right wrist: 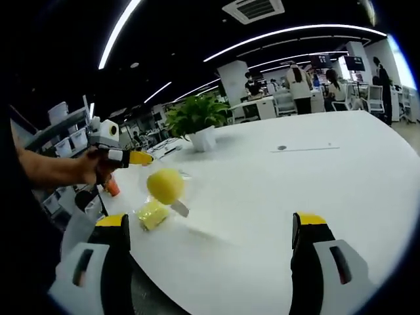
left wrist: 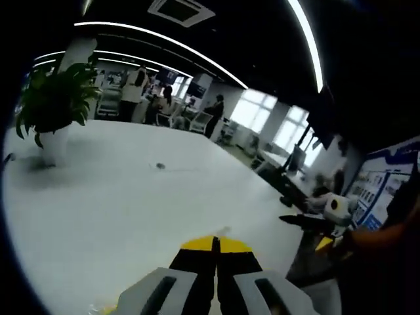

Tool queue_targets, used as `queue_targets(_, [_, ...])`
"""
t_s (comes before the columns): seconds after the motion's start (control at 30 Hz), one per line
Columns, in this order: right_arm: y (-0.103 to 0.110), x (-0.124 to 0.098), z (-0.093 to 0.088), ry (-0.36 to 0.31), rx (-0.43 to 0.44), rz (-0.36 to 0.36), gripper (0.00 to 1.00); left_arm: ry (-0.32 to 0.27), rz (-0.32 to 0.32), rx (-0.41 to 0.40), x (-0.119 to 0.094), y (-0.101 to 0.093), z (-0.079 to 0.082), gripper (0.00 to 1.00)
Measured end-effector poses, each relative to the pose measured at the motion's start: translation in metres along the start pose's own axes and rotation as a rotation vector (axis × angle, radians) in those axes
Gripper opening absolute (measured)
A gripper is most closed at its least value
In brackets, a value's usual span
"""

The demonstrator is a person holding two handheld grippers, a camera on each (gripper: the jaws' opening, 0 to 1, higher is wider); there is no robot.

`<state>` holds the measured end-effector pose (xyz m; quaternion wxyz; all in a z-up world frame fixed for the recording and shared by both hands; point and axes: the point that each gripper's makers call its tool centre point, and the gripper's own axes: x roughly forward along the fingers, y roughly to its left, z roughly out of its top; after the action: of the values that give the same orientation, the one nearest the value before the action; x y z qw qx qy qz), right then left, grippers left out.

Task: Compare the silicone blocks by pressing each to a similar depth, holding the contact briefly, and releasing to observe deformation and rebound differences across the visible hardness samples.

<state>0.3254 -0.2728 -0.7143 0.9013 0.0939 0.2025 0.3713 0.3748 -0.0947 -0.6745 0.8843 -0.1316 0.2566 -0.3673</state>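
- Left gripper [left wrist: 215, 244]: jaws pressed together, yellow tips touching, nothing between them — held over the white desk [left wrist: 118, 203]; from the right gripper view it sits at the desk's left edge, in a hand [right wrist: 88, 167].
- Right gripper [right wrist: 211, 230]: jaws spread wide, empty.
- Yellow ball [right wrist: 165, 186] sits near the desk's left edge, just beyond the yellow block [right wrist: 153, 214].
- Potted plant [right wrist: 197, 121] stands at the desk's far edge, well apart from both.
- People sit at desks beyond.
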Motion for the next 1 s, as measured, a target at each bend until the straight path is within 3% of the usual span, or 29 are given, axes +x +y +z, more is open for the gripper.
queue_targets(0.17, [0.012,0.009,0.006,-0.003,-0.018,0.023,0.96,-0.027,-0.062,0.03,-0.003,-0.014,0.026,0.0])
queue_targets(0.33, [0.028,0.017,0.03,-0.033,-0.091,0.081,0.96,-0.106,-0.19,0.115,-0.01,-0.05,0.063,0.0])
queue_targets(0.47, [0.032,0.02,0.047,-0.067,-0.094,0.096,0.96,-0.148,-0.214,0.127,-0.017,-0.067,0.082,0.0])
queue_targets(0.6, [0.034,0.021,0.058,-0.095,-0.131,0.089,0.96,-0.159,-0.237,0.139,-0.015,-0.078,0.086,0.0])
queue_targets(0.7, [0.03,0.022,0.06,-0.099,-0.089,0.094,0.96,-0.145,-0.238,0.134,-0.009,-0.078,0.081,0.0])
queue_targets(1.0, [0.022,0.025,0.053,-0.071,-0.093,0.08,0.96,-0.149,-0.234,0.132,-0.013,-0.079,0.076,0.0])
